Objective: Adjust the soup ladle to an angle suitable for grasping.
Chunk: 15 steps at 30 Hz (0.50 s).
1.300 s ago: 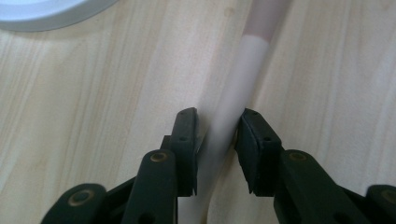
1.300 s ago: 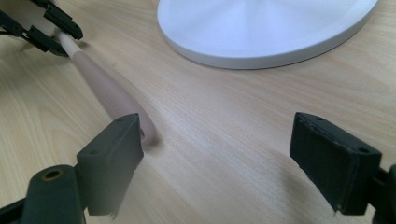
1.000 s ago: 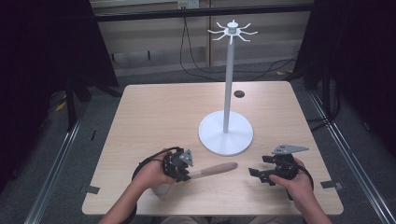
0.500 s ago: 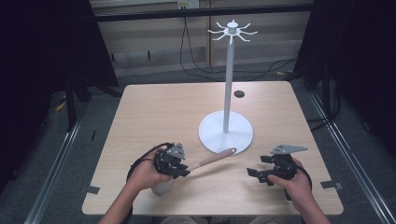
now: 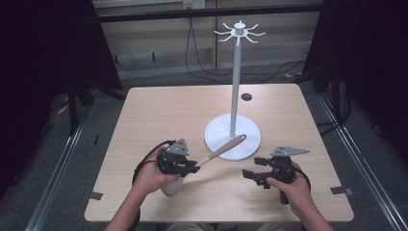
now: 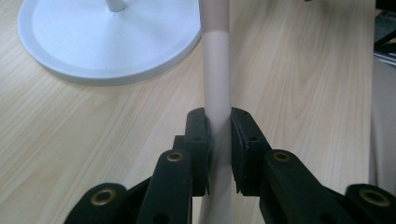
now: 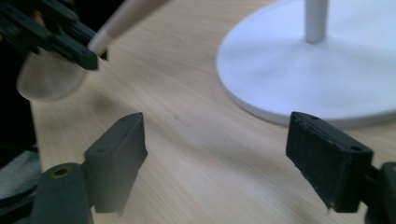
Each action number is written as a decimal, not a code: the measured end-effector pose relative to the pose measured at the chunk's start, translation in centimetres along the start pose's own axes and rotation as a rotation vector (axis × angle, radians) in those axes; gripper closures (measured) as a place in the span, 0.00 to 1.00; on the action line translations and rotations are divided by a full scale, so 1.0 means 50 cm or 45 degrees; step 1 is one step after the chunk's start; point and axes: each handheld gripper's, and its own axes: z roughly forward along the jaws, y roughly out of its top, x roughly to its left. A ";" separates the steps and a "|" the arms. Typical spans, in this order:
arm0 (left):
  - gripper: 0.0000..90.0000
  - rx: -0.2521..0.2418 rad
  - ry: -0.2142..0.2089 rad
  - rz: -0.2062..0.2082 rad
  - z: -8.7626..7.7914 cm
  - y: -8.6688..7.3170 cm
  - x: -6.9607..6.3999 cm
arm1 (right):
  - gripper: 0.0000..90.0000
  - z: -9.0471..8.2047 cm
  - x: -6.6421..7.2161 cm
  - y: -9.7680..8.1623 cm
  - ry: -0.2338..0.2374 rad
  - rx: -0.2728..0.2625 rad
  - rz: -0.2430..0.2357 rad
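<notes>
My left gripper (image 5: 193,168) is shut on a long utensil (image 5: 221,150) with a pinkish-beige handle. It is held off the table, with the handle's far end slanting up over the edge of the white stand base (image 5: 245,144). The utensil's pale head (image 5: 172,186) hangs below my left hand. In the left gripper view the pads (image 6: 198,135) clamp the handle (image 6: 217,70) on both sides. My right gripper (image 5: 253,168) is open near the front right of the base; its jaws have just been closing a little, with nothing between them (image 7: 224,154).
The stand's thin pole (image 5: 235,82) rises from the base to a ring of white hooks (image 5: 239,33). A small dark disc (image 5: 247,96) lies on the wooden table behind the stand. Tape marks (image 5: 94,195) sit near the front corners.
My left gripper has lifted the utensil, and its handle end now tilts up over the stand base. My right gripper has shifted slightly left and forward.
</notes>
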 end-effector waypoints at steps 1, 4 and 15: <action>0.87 0.000 0.000 0.000 0.000 0.000 0.000 | 0.26 0.004 0.005 0.005 0.013 -0.014 0.005; 0.87 -0.005 -0.009 0.004 0.008 0.010 -0.005 | 0.36 0.015 0.021 0.020 0.055 -0.066 -0.001; 0.87 -0.016 -0.030 0.014 0.037 0.036 -0.024 | 0.70 0.049 0.042 0.050 0.112 -0.193 0.092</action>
